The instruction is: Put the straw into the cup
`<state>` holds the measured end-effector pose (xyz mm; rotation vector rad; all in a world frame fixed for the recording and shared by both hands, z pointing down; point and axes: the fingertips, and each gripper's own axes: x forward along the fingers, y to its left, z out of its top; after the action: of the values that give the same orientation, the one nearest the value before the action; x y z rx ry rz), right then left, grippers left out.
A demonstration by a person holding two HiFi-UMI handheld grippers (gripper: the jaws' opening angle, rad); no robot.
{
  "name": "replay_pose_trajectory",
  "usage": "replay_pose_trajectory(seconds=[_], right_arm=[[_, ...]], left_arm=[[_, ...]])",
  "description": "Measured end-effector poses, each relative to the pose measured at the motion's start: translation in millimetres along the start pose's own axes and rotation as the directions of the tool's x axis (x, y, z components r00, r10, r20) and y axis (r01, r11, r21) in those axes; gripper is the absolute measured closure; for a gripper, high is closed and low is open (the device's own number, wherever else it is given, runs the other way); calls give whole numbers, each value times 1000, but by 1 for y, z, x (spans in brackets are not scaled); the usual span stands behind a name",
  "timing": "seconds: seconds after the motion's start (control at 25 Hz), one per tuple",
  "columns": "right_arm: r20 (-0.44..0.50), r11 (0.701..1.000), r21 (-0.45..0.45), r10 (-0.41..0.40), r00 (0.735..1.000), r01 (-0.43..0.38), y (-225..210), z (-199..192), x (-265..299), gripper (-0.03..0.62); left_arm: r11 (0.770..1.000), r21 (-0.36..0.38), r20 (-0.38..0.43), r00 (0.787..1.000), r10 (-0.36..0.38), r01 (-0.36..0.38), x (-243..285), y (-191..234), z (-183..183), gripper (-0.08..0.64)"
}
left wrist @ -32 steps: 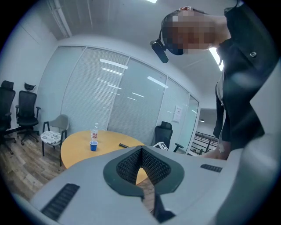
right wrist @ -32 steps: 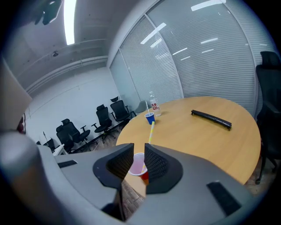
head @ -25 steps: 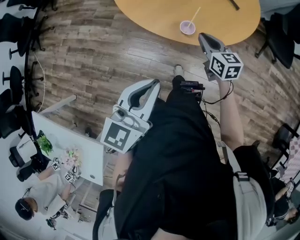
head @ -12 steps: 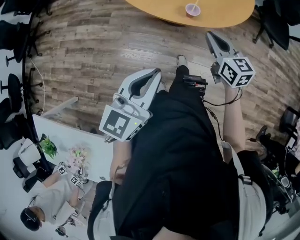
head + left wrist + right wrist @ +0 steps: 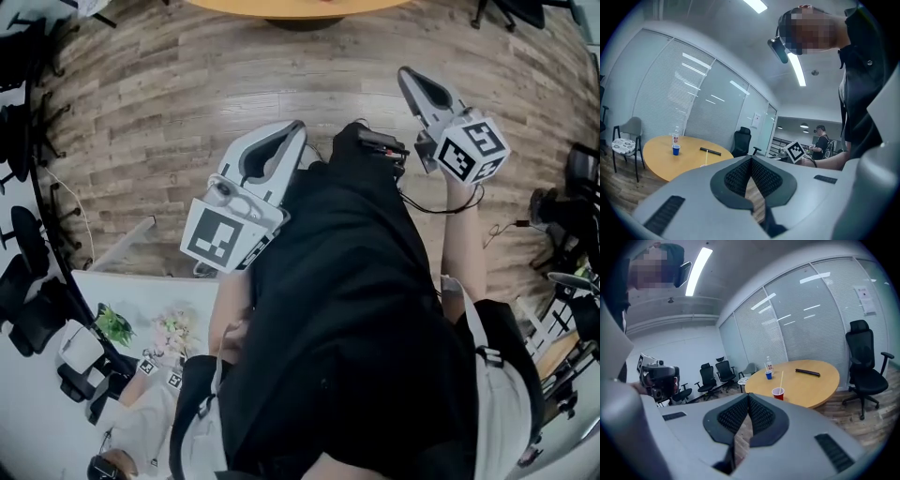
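Observation:
In the right gripper view a red cup point(image 5: 778, 393) stands on the round wooden table point(image 5: 811, 387), and a pale straw point(image 5: 781, 379) stands upright in it. My right gripper point(image 5: 749, 397) is shut and empty, well short of the table. In the head view it hangs over the floor point(image 5: 406, 75). My left gripper point(image 5: 751, 159) is also shut with nothing in it, low beside my body point(image 5: 297, 127). In its own view only the top of the straw point(image 5: 706, 158) shows above the jaw housing. The cup is out of the head view.
A blue cup point(image 5: 768, 375), a bottle point(image 5: 768, 364) and a black bar point(image 5: 807, 373) lie farther back on the table. Black office chairs point(image 5: 865, 376) stand around it. A person sits at a white desk point(image 5: 141, 309) at the lower left.
Both grippers have drawn back from the table. The cup with the straw has slid out of the head view's top, leaving only the table's edge. The right gripper stays shut.

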<state>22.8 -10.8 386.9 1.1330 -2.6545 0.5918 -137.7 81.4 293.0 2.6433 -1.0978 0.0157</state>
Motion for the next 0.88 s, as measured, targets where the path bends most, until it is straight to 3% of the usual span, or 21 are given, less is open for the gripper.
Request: replay_pose_trajectory(seconds=[0.24, 0.56, 0.88], right_arm=[[38, 1000, -2, 14, 999, -14, -6, 17, -40, 575], [67, 995, -32, 94, 993, -92, -26, 45, -100, 575], [51, 976, -78, 208, 977, -204, -27, 49, -130, 575]], left_arm=[[999, 3, 6, 999, -33, 33, 26, -20, 2, 549], [999, -14, 11, 999, -47, 47, 79, -73, 7, 549], [999, -28, 9, 1000, 18, -17, 101, -103, 3, 549]])
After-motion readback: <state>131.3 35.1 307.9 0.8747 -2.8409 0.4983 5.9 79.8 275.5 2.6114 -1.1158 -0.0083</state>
